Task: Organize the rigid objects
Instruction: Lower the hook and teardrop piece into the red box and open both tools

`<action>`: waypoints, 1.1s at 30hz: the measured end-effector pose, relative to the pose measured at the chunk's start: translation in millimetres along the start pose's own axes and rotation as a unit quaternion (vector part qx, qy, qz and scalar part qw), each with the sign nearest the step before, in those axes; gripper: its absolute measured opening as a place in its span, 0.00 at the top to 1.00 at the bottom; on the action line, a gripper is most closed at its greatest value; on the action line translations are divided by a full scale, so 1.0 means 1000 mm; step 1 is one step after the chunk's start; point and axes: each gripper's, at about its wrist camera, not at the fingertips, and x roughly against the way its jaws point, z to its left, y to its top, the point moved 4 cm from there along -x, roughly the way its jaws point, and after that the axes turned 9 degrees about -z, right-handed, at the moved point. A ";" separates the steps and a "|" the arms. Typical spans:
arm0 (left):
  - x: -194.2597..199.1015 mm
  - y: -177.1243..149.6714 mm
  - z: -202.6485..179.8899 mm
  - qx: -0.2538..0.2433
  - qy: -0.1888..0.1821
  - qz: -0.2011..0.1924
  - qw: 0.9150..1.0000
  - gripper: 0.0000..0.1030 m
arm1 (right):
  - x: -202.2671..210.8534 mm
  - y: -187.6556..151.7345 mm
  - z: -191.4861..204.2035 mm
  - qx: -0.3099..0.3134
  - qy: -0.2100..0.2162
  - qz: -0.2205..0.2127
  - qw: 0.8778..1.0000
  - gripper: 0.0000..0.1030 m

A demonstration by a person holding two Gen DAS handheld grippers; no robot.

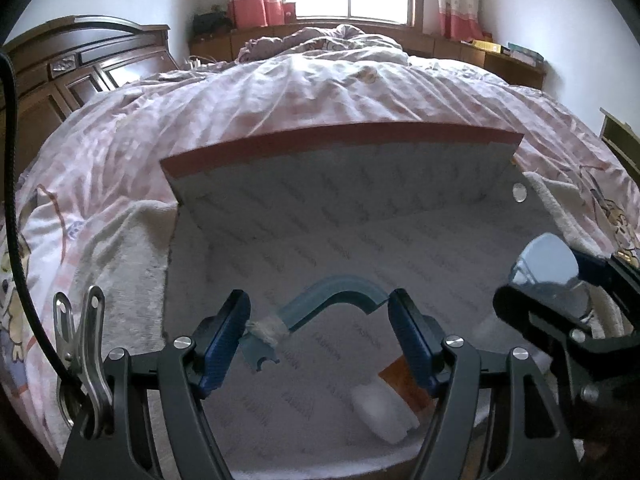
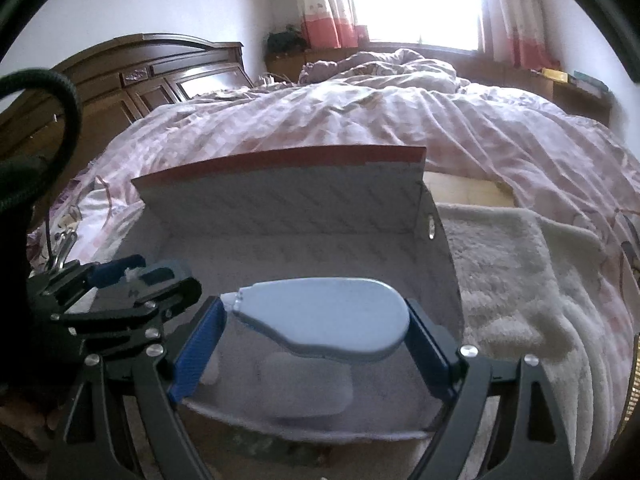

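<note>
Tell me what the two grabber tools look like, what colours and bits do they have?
Both tools look the same: the left tool and the right tool have black angular frames with shiny silver rivets, and two fingers covered in ribbed blue pads. A black cable runs up beside the left one, next to a silver metal clip. A thick black braided cable loops near the right one.

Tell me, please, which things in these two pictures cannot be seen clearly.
- Orange bottle, left wrist view: partly behind the left gripper finger; label unreadable.
- Pale item on the box floor, right wrist view: blurred, under the grey teardrop object held by the right gripper.
- Blue bent piece: identity unclear.
</note>
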 end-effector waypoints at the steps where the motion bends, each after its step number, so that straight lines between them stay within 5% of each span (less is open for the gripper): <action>1: -0.002 -0.001 -0.001 -0.001 0.000 0.002 1.000 0.29 | -0.003 0.000 -0.001 -0.001 -0.001 0.002 1.000 0.13; 33: -0.018 -0.010 0.002 0.008 0.021 0.013 1.000 0.29 | -0.016 -0.007 -0.001 0.024 -0.014 -0.003 1.000 0.07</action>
